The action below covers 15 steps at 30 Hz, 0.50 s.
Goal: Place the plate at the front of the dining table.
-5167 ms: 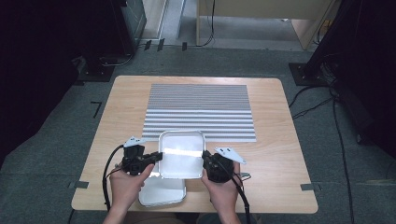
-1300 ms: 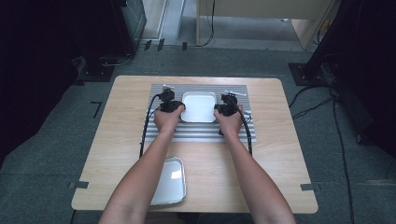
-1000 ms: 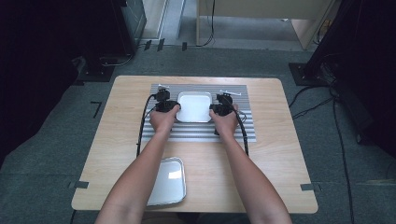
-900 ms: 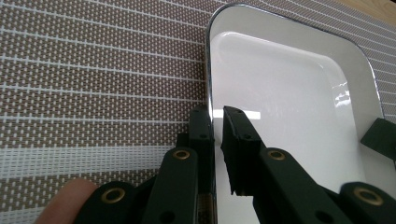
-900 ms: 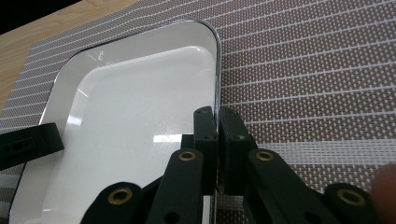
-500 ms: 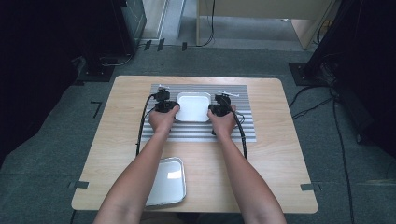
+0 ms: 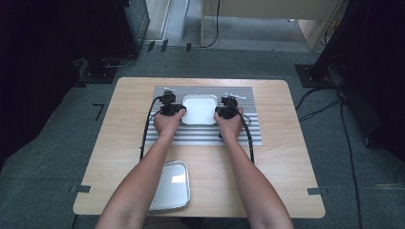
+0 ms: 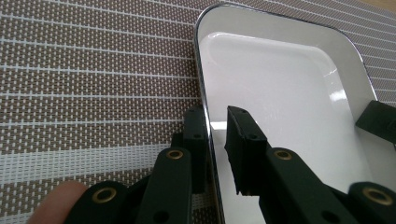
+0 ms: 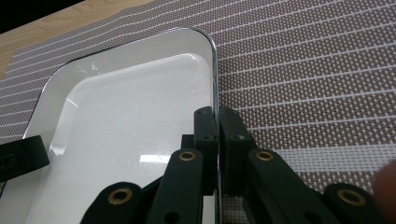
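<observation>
A white tray (image 7: 199, 109) with rounded corners lies on the striped placemat (image 7: 205, 136) in the high view. My left gripper (image 7: 180, 110) is at its left rim and my right gripper (image 7: 218, 112) at its right rim. In the left gripper view the jaws (image 8: 217, 114) straddle the tray's rim (image 8: 205, 93); they have just been opening, and a gap shows between the inner pad and the rim. In the right gripper view the jaws (image 9: 216, 114) are pressed together on the thin rim of the tray (image 9: 130, 107).
A shiny metal tray (image 7: 171, 185) lies near the table's front edge, beside the person's left forearm. Cables trail from both grippers across the placemat. Bare wooden tabletop (image 7: 286, 157) surrounds the mat on every side.
Five seconds ago both grippers held the white tray at the table's front edge; it now rests on the placemat. Over the last second the hands barely shifted.
</observation>
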{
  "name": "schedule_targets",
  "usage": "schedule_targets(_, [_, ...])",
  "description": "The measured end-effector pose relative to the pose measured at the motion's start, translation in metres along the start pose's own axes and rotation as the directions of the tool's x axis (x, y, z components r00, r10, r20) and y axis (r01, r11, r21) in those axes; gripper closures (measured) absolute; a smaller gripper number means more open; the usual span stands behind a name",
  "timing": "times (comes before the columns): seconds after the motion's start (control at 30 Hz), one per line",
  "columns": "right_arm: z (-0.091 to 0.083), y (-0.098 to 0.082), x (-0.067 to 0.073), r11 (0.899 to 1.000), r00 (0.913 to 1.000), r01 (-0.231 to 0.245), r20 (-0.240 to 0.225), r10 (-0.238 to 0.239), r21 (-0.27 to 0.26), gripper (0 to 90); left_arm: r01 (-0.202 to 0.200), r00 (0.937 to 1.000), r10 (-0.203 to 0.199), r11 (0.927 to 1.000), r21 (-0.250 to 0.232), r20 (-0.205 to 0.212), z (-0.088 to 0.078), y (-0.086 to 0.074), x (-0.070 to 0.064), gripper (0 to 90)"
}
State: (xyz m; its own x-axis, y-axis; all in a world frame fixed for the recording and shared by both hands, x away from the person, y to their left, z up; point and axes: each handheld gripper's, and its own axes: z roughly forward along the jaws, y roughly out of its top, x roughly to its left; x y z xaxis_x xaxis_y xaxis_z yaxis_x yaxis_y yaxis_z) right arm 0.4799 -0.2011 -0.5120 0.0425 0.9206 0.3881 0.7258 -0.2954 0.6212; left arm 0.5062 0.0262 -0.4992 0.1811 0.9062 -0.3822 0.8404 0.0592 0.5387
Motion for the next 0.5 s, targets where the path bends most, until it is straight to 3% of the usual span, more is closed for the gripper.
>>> schedule_targets(0.13, [-0.001,0.0,-0.001,1.0,0.9992,-0.001,-0.039,0.001,0.002,73.5,-0.036,0.9988,0.036,0.9993,-0.01,0.034,-0.001,-0.001,0.002,67.0])
schedule_targets(0.33, [-0.009,0.005,-0.003,0.999,0.996,-0.019,-0.088,0.015,-0.038,57.4,-0.039,0.9962,0.041,0.9989,-0.025,0.077,-0.004,-0.003,0.004,36.8])
schedule_targets(0.43, [-0.013,0.007,-0.004,0.997,0.9949,0.005,-0.1,-0.013,-0.077,52.9,-0.098,0.9947,0.099,0.9934,-0.06,0.027,-0.009,-0.006,0.001,29.7])
schedule_targets(0.5, [-0.018,0.008,-0.004,0.993,0.9941,0.046,-0.092,-0.056,-0.112,48.8,-0.113,0.9935,0.114,0.9912,-0.069,0.006,-0.01,-0.006,-0.001,26.9])
